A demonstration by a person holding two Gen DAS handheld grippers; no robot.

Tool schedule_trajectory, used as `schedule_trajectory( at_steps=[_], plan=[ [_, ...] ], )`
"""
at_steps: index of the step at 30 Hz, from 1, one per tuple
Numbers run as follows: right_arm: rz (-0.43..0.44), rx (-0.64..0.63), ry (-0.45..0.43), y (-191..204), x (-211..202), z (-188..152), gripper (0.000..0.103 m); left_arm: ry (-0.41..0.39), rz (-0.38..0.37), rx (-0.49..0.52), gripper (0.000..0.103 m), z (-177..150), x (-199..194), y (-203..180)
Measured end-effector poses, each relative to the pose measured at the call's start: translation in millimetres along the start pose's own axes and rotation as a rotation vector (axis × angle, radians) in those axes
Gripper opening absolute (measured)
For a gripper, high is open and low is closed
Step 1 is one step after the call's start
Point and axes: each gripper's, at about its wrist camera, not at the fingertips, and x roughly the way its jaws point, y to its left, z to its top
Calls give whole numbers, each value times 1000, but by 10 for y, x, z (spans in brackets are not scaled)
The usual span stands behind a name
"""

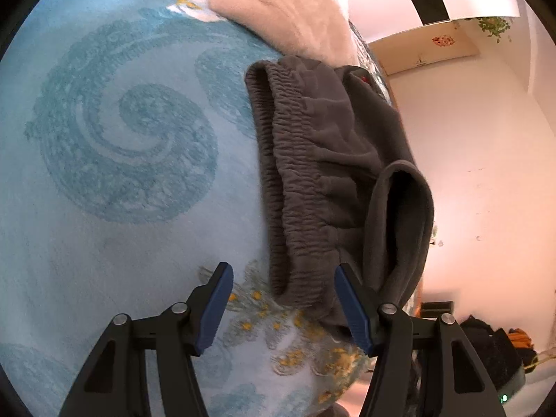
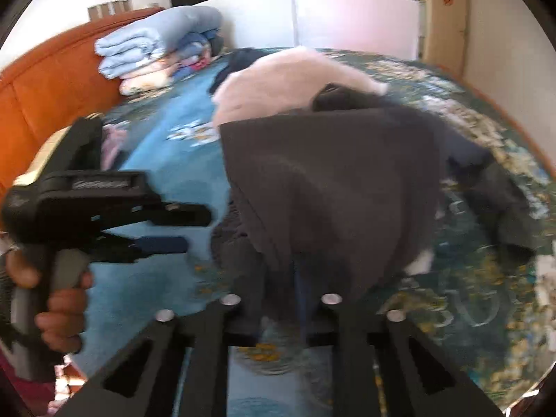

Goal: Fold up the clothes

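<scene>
One grey garment [image 1: 323, 160] lies on the bed [image 1: 121, 132], waistband running away from the left gripper [image 1: 283, 299], whose jaws stand apart; right gripper [image 2: 299, 278] jaws clamp its cloth

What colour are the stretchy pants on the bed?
The pants are dark grey, seen best in the left wrist view.

No text can be read; the raised lettering on the left tool [image 2: 173, 229] is blurred.
</scene>
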Motion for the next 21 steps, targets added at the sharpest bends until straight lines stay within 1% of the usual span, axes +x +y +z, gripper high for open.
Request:
schedule_trajectory(
  at_steps=[2,4,5,6,9,11,14,16,18,20,21],
  plan=[
    [-58,3,-38,-126,-100,52,8,27,-28,-15,65,-28,40,-26],
    [-155,12,-104,-275,-258,170,7,57,-70,-42,65,-43,104,-36],
    [-174,17,-120,-338,-310,224,7,69,-103,-61,65,-53,149,-51],
    [-181,24,-128,-393,-341,274,7,75,-135,-75,65,-63,187,-75],
    [-212,31,-140,-491,-379,358,7,91,-217,-63,65,-67,317,-189],
    [-228,45,-152,-559,-408,398,7,108,-265,-73,65,-149,346,-211],
    [-266,97,-188,-702,-485,460,7,137,-350,-121,66,-152,525,-232],
    [-255,117,-187,-729,-497,500,7,143,-406,-165,66,-120,654,-212],
    [-259,107,-181,-723,-491,499,7,148,-466,-209,66,-132,735,-210],
    [-257,104,-178,-719,-481,490,7,147,-495,-253,66,-131,790,-190],
    [-255,105,-176,-723,-478,487,7,144,-502,-267,65,-127,800,-179]
  ],
)
